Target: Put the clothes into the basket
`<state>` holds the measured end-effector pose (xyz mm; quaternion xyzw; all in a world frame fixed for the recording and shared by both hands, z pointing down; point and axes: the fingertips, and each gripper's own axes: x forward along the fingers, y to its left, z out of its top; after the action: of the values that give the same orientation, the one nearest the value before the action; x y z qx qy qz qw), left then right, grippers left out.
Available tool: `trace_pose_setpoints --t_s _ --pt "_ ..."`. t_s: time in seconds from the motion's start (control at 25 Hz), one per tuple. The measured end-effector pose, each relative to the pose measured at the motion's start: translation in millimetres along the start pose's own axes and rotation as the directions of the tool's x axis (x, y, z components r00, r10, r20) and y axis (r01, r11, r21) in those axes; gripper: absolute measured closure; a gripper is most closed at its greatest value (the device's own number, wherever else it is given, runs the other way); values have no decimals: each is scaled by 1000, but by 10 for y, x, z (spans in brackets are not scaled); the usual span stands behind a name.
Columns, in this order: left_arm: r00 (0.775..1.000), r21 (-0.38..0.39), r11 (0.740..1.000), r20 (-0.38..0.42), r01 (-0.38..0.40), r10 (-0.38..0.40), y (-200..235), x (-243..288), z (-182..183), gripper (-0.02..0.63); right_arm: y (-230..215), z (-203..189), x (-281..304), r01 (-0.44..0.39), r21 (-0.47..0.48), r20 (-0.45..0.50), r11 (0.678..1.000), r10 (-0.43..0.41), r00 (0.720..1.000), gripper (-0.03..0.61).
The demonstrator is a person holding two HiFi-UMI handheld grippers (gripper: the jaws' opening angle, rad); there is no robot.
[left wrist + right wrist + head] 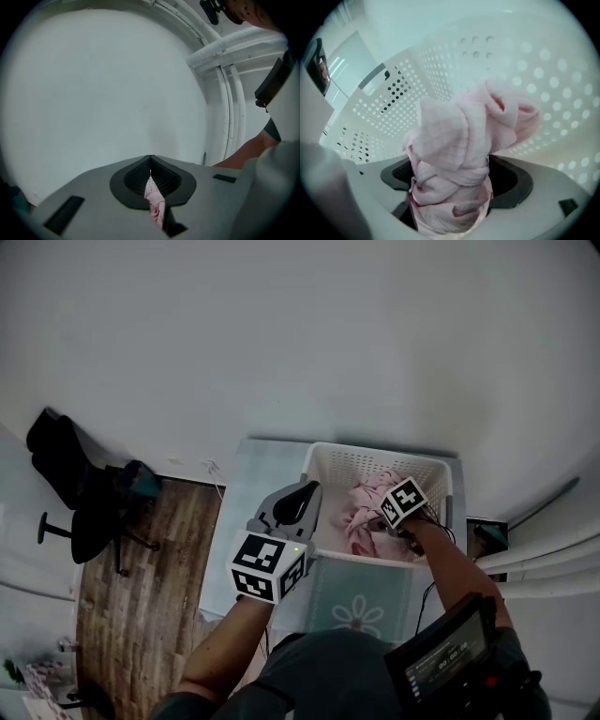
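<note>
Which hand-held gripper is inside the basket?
The right hand-held gripper, amid the pink cloth in the white perforated plastic basket; the left hand-held gripper sits at its rim.

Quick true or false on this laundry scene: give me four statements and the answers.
1. The basket is white and perforated. True.
2. The right tongs are outside the basket. False: they are inside it, jaws apart around the pink cloth.
3. The left tongs are empty. False: they are closed on a pink strip of fabric.
4. A dark chair stands on the wooden floor. True.
</note>
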<state>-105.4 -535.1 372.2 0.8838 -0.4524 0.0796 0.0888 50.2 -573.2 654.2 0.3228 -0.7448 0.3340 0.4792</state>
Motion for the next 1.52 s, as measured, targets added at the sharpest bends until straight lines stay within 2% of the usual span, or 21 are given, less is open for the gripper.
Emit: trace_pose_setpoints --t_s 0.12,0.24,0.36,0.44,0.56,0.68,0.92,1.0,1.04,1.2,1.28,1.4,1.52 --pt "1000 4 1000 8 -5 5 -97 -71 18 604 45 109 -224 2 -2 63 1000 -2 998 126" --pt "1000 3 1000 26 -11 11 -167 -179 51 604 189 296 -494 0 -25 164 1000 4 986 126" --pt "999 7 1000 50 -18 18 -248 -286 115 604 330 482 -832 20 -56 274 998 -4 962 126" --pt "998 13 1000 63 -24 23 -313 -356 146 604 418 582 -1097 37 -75 353 997 -8 936 127" --pt "996 12 999 82 -32 31 -430 -468 172 604 532 681 -1574 56 -70 494 996 -14 869 127" --pt "994 13 999 98 -39 38 -572 -599 192 604 707 651 -2032 20 -66 613 998 25 789 127" --pt "990 8 998 125 -70 68 -874 -932 296 604 1158 353 -2886 -38 -144 754 989 135 643 142" --pt "989 17 997 124 -80 77 -981 -1004 268 604 1258 204 -3062 -53 -162 790 985 161 592 187" --pt "989 22 996 122 -83 80 -1023 -1022 242 604 1278 140 -3121 -56 -163 807 985 165 567 238" --pt "990 33 996 117 -89 84 -1106 -1034 152 604 1279 -33 -3274 -45 -149 857 988 151 493 354" --pt "990 32 996 119 -86 81 -1125 -1022 121 604 1262 -96 -3286 -34 -134 870 990 133 475 432" --pt "990 44 996 128 -73 67 -1146 -984 95 604 1260 -159 -3253 -29 -120 875 992 120 470 488" --pt "989 47 997 139 -53 46 -1129 -1023 129 604 1331 -184 -3337 -28 -90 889 996 93 448 531"
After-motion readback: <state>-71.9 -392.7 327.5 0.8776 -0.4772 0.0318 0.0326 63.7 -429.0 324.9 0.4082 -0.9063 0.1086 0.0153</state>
